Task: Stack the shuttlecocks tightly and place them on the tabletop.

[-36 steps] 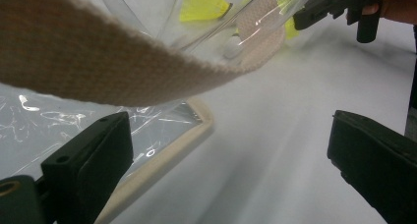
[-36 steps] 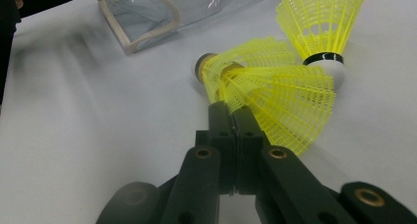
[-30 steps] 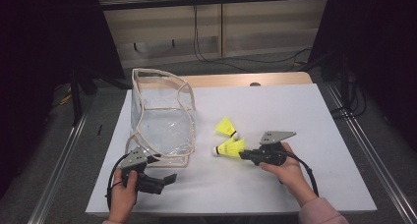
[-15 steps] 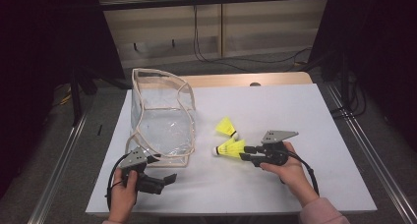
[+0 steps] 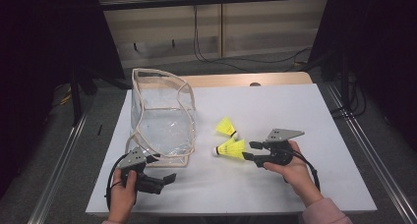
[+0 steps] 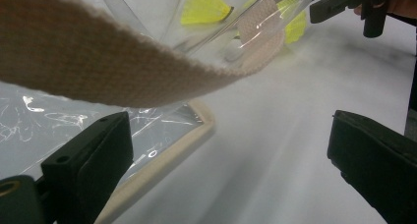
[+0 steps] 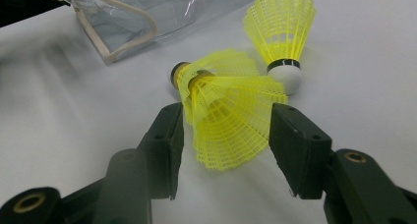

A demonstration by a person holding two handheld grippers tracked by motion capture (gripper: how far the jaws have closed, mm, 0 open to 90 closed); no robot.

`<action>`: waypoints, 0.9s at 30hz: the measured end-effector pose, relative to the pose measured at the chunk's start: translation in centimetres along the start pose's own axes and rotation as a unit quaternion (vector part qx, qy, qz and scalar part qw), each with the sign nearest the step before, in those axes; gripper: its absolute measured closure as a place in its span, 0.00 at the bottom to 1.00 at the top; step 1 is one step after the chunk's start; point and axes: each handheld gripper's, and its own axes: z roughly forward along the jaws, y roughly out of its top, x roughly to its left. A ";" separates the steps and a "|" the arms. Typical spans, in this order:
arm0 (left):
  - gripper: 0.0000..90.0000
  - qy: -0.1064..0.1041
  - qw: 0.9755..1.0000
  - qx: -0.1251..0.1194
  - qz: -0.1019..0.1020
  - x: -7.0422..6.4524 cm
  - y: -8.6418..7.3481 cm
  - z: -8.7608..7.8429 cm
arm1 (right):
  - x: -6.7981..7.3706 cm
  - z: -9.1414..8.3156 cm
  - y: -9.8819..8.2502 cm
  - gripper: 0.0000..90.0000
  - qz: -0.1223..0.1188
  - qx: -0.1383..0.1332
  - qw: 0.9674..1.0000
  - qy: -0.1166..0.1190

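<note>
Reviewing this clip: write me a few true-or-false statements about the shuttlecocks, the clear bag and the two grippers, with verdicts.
1. Yellow shuttlecocks lie on the table, outside the clear bag. True.
2. The right gripper is clamped shut on nothing. False: its jaws have just been opening and stand on either side of a shuttlecock skirt.
3. The left gripper stands open beside the bag. True.
4. The bag lies at the table's right edge. False: it stands toward the left.
</note>
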 end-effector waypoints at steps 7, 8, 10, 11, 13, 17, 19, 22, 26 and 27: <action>0.04 0.001 1.000 0.003 -0.001 0.0 0.0 -0.1 | -0.1 -0.2 0.5 0.43 -0.001 0.000 1.000 -0.013; 0.04 0.000 1.000 0.002 -0.002 0.0 0.0 -0.1 | -0.2 -0.3 0.6 0.42 0.000 -0.001 1.000 -0.015; 0.04 -0.002 1.000 -0.001 -0.001 0.1 0.0 -0.1 | -0.2 -0.5 0.8 0.40 0.001 -0.003 1.000 -0.020; 0.04 0.000 1.000 0.003 0.001 0.1 0.0 -0.1 | -0.3 -0.6 0.9 0.38 0.003 -0.005 1.000 -0.022; 0.04 0.000 1.000 0.002 0.001 0.1 0.0 -0.1 | -0.3 -0.7 1.1 0.34 0.003 -0.005 1.000 -0.031; 0.04 -0.002 1.000 -0.003 -0.004 0.0 0.0 -0.1 | -0.5 -0.7 1.6 0.28 0.006 -0.001 0.999 -0.042; 0.04 0.000 1.000 -0.002 -0.004 0.0 0.0 -0.1 | -0.6 -0.6 1.8 0.26 0.005 0.000 0.999 -0.047; 0.04 0.000 1.000 0.002 -0.003 0.1 0.0 -0.1 | -0.7 -0.5 2.3 0.24 0.004 -0.001 0.999 -0.051; 0.04 0.000 1.000 -0.001 -0.002 0.1 0.0 -0.1 | -0.8 -0.3 2.8 0.21 0.005 0.001 0.998 -0.059; 0.04 -0.003 1.000 0.004 -0.004 0.0 0.0 -0.2 | -0.9 -0.3 2.8 0.21 0.004 0.002 0.998 -0.059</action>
